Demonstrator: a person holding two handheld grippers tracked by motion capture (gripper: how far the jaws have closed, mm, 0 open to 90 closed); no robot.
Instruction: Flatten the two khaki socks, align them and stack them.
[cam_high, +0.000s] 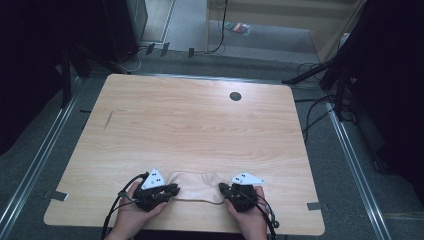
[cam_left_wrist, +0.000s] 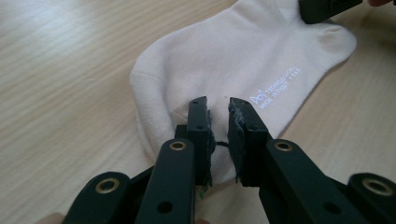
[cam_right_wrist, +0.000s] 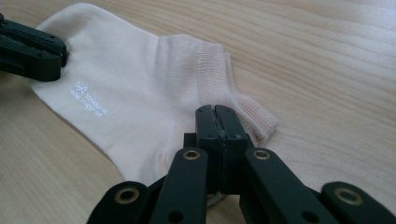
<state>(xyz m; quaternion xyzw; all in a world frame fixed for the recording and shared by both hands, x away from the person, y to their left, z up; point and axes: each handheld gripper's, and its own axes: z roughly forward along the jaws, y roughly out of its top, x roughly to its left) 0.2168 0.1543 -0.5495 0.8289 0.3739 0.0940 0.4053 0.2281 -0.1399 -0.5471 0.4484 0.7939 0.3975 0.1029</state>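
Low in frame, right gripper (cam_right_wrist: 217, 114) is clamped on sock (cam_right_wrist: 130, 88); left gripper (cam_left_wrist: 218, 109) (slightly parted) should be closed squarely first.

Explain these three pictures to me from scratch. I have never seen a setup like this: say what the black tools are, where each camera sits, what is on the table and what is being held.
There is no robot here. A person holds a black two-jaw gripper in each hand: the left gripper and the right gripper. The high view comes from a fixed camera above, looking down on a wooden table. The other two pictures come from small cameras riding on each gripper, looking along its own jaws.

On the table lies one pale sock, flat, with small printed lettering. The right gripper's jaws are pressed together at the sock's near edge, close to its ribbed cuff, so it seems to pinch the fabric. The left gripper's jaws stand slightly apart over the sock's other end, not clamped.
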